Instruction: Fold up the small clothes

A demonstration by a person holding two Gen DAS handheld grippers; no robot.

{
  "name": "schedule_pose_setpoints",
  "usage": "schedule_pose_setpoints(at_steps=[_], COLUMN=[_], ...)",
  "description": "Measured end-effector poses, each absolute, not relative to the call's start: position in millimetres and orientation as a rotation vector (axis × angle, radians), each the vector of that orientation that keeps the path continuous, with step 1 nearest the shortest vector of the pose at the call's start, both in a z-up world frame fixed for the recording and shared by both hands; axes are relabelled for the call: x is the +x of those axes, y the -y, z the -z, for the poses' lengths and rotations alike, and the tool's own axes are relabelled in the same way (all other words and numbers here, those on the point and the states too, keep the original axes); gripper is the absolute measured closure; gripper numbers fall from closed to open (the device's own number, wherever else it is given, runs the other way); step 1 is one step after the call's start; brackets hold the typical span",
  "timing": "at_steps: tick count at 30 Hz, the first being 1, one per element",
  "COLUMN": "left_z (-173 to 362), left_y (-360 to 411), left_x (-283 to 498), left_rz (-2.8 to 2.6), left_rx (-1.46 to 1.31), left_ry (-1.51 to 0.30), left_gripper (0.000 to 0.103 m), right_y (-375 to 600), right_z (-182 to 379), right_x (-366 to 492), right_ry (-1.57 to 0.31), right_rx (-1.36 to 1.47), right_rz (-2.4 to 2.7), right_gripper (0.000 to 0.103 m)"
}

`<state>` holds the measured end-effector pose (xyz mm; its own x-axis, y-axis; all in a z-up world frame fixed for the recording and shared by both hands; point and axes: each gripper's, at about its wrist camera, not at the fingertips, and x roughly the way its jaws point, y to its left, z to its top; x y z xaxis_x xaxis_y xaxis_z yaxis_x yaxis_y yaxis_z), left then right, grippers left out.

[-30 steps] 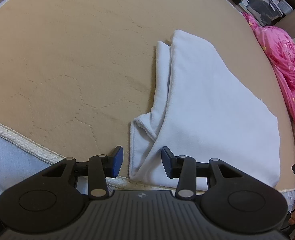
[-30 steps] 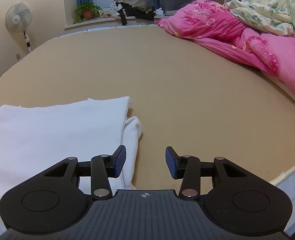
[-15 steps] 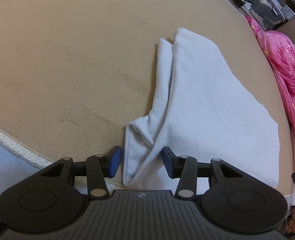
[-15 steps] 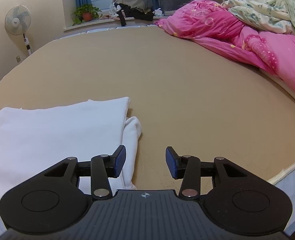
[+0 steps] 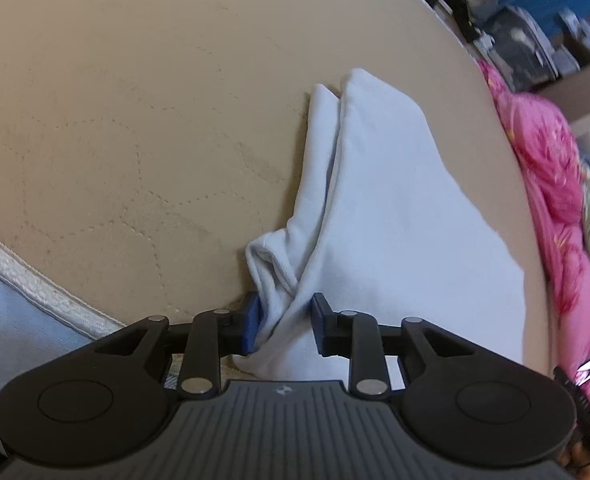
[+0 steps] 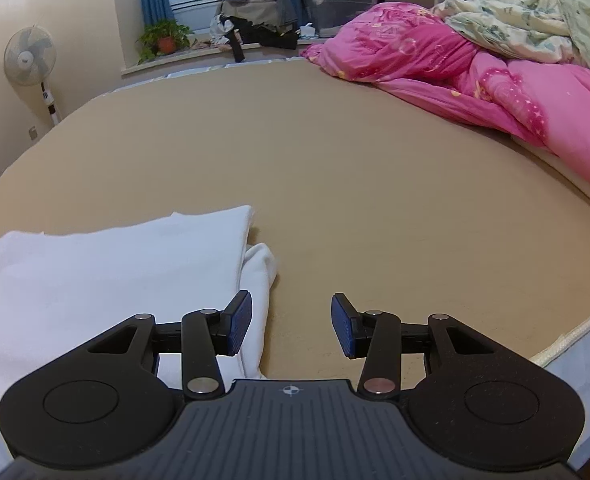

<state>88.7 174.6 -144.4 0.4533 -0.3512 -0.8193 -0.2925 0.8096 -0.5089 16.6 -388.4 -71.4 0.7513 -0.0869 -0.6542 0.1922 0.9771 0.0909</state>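
Note:
A white garment (image 5: 395, 220), folded lengthwise, lies on the tan mattress (image 5: 135, 120) near its front edge. My left gripper (image 5: 285, 326) has its jaws closing on the garment's near left corner, where a cuff-like end bunches up; both blue pads touch the cloth. In the right wrist view the same garment (image 6: 115, 264) lies at the lower left. My right gripper (image 6: 291, 324) stands open just above the mattress (image 6: 375, 180) beside the garment's right edge. Its left finger overlaps that edge, and nothing lies between the pads.
A pink quilt (image 6: 475, 68) and a floral one behind it are heaped at the right of the bed. The mattress's piped edge (image 5: 35, 280) runs close below my left gripper. A fan (image 6: 29, 56), a potted plant (image 6: 165, 36) and piled clothes (image 6: 255, 16) stand by the window.
My left gripper has slid forward onto the garment's near corner and its jaws have narrowed around the cloth, which now bunches between the pads. The right gripper has kept still.

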Motion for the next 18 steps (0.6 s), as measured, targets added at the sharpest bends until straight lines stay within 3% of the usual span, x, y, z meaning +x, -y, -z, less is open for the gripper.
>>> schedule_pose_setpoints(at_steps=[15,17,18], left_z=[144.4,141.6,139.1], left_y=[-159.1,-155.1,-155.7], left_x=[93.5,92.9,91.8], left_rz=[0.023,0.042,0.047], left_rx=[-0.643,-0.603,-0.599], left_ry=[-1.056,-1.055,-1.048], left_gripper=[0.063,0.087,0.088], right_y=[389.6,389.4,389.4], right_z=[74.9,74.8,74.8], right_x=[17.1,17.1,17.1], right_ry=[-0.727,-0.727,-0.727], right_rx=[0.16,0.16,0.161], right_rz=[0.148,0.149,0.151], right_gripper=[0.057,0.057,0.057])
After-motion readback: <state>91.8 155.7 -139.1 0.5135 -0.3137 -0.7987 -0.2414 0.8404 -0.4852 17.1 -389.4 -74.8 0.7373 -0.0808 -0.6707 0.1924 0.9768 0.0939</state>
